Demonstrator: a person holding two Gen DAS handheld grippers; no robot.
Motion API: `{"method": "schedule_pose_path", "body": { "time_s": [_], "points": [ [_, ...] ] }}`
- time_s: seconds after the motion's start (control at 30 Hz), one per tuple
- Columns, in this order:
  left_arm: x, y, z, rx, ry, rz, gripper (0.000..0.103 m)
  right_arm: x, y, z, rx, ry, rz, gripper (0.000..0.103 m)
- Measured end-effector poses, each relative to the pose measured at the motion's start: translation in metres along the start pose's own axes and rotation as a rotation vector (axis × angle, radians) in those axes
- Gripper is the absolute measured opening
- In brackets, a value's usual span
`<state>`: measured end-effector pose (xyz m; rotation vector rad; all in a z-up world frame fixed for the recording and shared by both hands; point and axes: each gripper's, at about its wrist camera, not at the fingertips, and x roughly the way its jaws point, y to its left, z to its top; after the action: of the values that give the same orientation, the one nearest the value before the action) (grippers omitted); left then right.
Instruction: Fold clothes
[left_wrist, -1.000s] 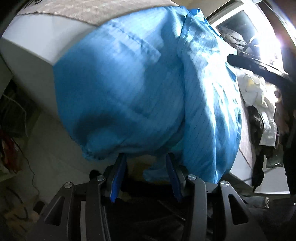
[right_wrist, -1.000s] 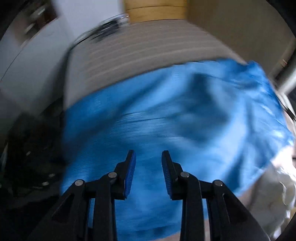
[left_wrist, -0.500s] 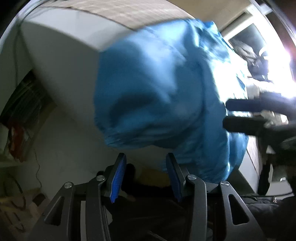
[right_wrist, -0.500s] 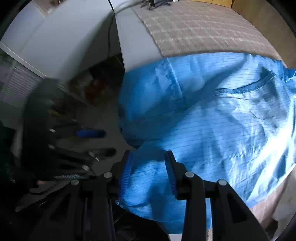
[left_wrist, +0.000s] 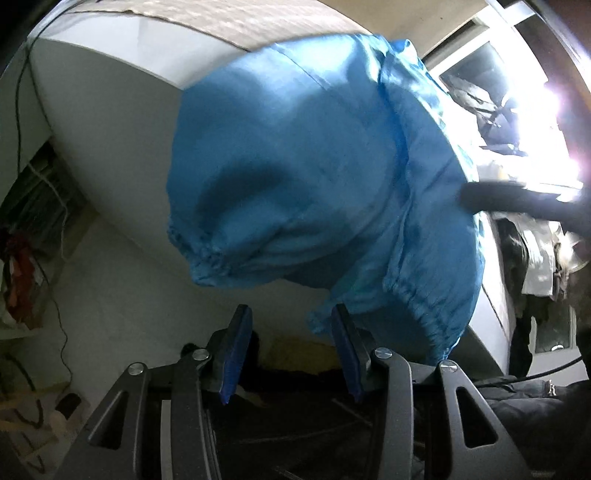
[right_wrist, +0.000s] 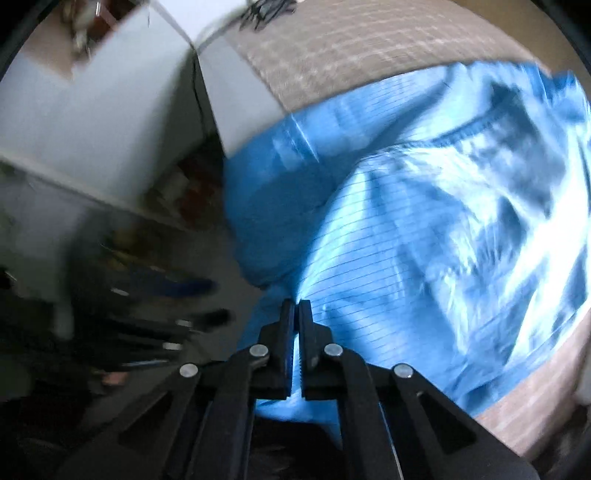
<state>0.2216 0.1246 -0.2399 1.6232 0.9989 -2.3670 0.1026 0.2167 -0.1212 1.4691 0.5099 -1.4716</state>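
In the left wrist view, the blue garment (left_wrist: 314, 177) drapes over the front edge of the bed (left_wrist: 122, 122), elastic cuffs hanging off it. Left gripper (left_wrist: 291, 350) sits just below the lower cuff, jaws wide and holding nothing; likely lined up to take that cuff. The other gripper's dark fingers reach in from the right.

In the right wrist view, the right gripper (right_wrist: 296, 314) has its jaws pinched on a fold of the garment's near edge, cloth pulled taut from that point, probably to lift it over. Fabric: thin, pinstriped, shiny, crumpled; picture blurred.
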Motion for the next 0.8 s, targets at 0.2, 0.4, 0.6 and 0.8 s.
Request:
{"method": "schedule_pose_path", "body": {
  "time_s": [0.2, 0.4, 0.6, 0.8],
  "points": [
    [0.007, -0.022, 0.009, 0.057, 0.008, -0.056, 0.043, -0.036, -0.023, -0.010, 0.133, -0.052, 0.198, 0.002],
    [0.002, -0.062, 0.030, 0.132, -0.031, -0.138, 0.043, -0.063, -0.034, -0.016, 0.173, -0.074, 0.306, 0.002],
    [-0.034, -0.063, 0.029, 0.148, -0.100, -0.107, 0.043, -0.031, -0.005, -0.003, 0.046, -0.024, 0.232, 0.011],
    [-0.044, -0.030, 0.020, 0.102, -0.071, 0.039, 0.043, -0.049, -0.046, -0.003, 0.112, -0.164, 0.072, 0.031]
  ]
}}
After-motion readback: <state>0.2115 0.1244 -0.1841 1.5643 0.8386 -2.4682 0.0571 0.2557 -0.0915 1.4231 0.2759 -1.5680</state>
